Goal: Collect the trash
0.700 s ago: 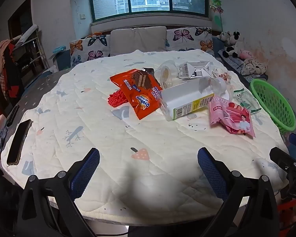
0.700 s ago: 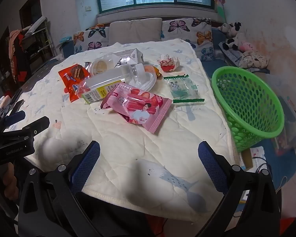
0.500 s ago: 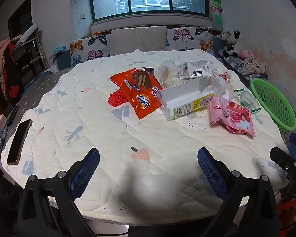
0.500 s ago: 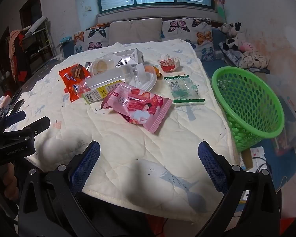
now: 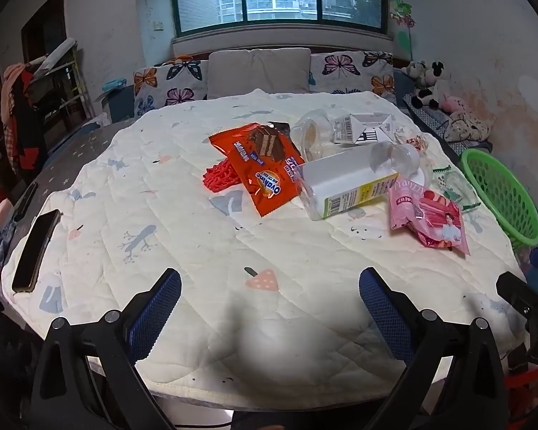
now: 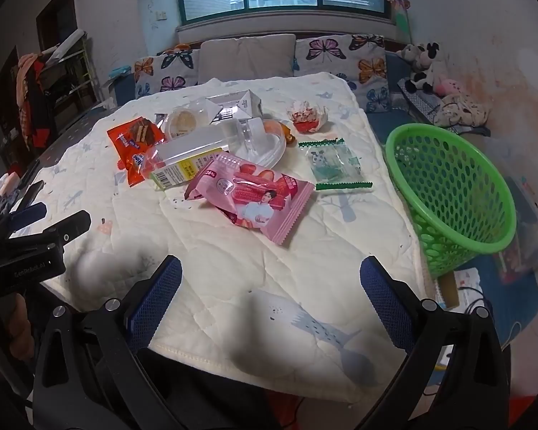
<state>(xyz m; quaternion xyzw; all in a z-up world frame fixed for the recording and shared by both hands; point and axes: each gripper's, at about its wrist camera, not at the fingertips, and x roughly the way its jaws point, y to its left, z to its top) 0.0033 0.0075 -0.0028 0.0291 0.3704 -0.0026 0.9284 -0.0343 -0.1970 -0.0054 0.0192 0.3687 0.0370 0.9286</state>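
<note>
Quilted cream cloth covers the tabletop (image 5: 183, 222) under my left gripper (image 5: 269, 301), whose jaws are spread wide with nothing between them, hanging over the near edge. Through this view the trash sits in a heap toward the far right: an orange wafer wrapper (image 5: 262, 168) lying partly on a red mesh scrap (image 5: 220, 177), a clear bottle (image 5: 355, 182) on its side just right of it, a round plastic cup (image 5: 314, 132) and a flattened carton (image 5: 364, 130) behind. A phone (image 5: 36, 247) lies at the near left edge; that is no trash, and I judge I should keep my reach well away from it.

From my right gripper (image 6: 270, 295), jaws equally spread and empty, the pink snack bag (image 6: 258, 197) is the nearest piece, its far end lying against the bottle (image 6: 197, 150). A green-edged clear packet (image 6: 335, 165) lies to its right, and a crumpled red-and-white wrapper (image 6: 306, 114) farther off. The green basket (image 6: 448, 186) stands tilted beyond the right edge, mouth facing the heap.

I would start with the pink bag: come in low, pinch a raised fold rather than the quilt beneath, then carry it right to the basket. The other gripper at my left (image 6: 36, 247) sits close, so crossing paths is the risk.
</note>
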